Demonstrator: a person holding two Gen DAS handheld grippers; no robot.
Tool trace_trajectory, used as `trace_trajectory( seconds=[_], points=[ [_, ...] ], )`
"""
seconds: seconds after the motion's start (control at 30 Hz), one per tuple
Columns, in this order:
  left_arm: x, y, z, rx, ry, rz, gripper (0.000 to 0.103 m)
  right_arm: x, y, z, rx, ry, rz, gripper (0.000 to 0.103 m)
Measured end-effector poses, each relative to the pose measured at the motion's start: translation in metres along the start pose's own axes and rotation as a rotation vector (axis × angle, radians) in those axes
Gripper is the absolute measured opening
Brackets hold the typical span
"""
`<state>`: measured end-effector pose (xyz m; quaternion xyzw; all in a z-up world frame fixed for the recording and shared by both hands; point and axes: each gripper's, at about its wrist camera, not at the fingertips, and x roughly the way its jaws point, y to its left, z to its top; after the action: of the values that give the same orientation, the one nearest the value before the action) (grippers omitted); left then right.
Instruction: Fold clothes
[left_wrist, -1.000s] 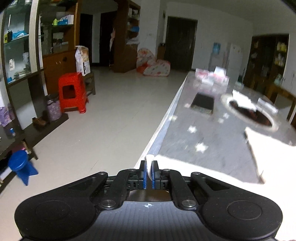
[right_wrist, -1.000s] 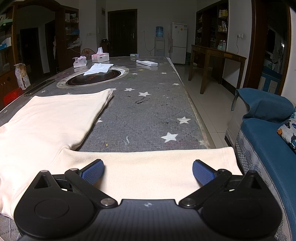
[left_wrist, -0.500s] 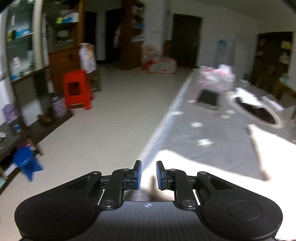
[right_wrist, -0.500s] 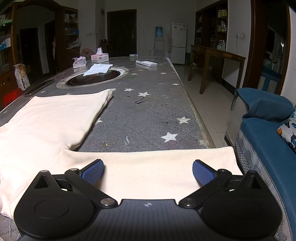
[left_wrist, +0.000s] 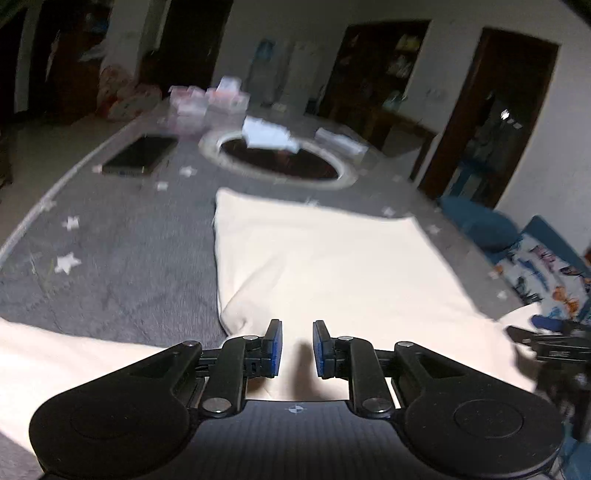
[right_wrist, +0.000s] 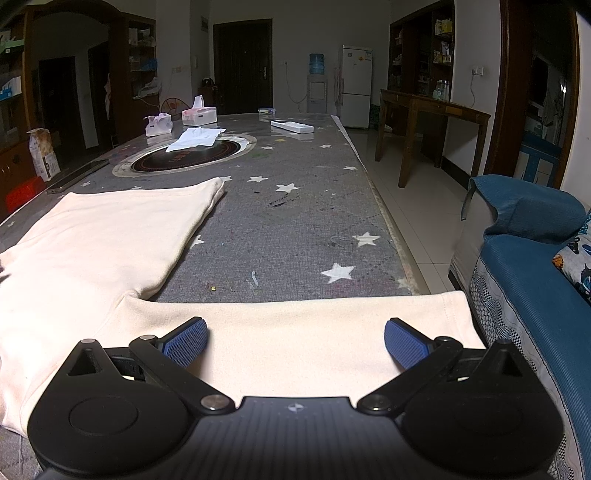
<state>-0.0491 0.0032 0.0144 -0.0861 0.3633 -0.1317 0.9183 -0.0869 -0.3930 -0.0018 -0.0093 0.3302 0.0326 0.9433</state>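
Observation:
A cream long-sleeved top lies flat on the grey star-patterned table. My left gripper hovers over the top near its left armpit, jaws a little apart and empty. In the right wrist view the same top spreads to the left and its right sleeve runs across to the table's right edge. My right gripper is wide open just above that sleeve, holding nothing. It also shows at the right edge of the left wrist view.
A round black hotplate with a white cloth sits mid-table. Beyond are tissue boxes, a remote and a dark tablet. A blue sofa stands right of the table.
My left gripper let go of the cream cloth it pinched, opened, and swung right from the table's left edge to over the top. The right gripper stayed still.

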Motion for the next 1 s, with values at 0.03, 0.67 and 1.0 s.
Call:
trace_trajectory(
  seconds=[0.03,0.67,1.0],
  points=[
    [0.003,0.003,-0.001,-0.011,0.007,0.006,0.019,0.0,0.0,0.0,0.0,0.0,0.0,0.103],
    [0.022,0.001,0.015,0.035,-0.002,0.061,0.031,0.0,-0.001,0.001,0.003,0.0,0.004,0.103],
    [0.004,0.001,0.017,0.052,-0.02,0.105,0.033,0.001,0.0,0.001,-0.001,0.007,0.01,0.103]
  ],
)
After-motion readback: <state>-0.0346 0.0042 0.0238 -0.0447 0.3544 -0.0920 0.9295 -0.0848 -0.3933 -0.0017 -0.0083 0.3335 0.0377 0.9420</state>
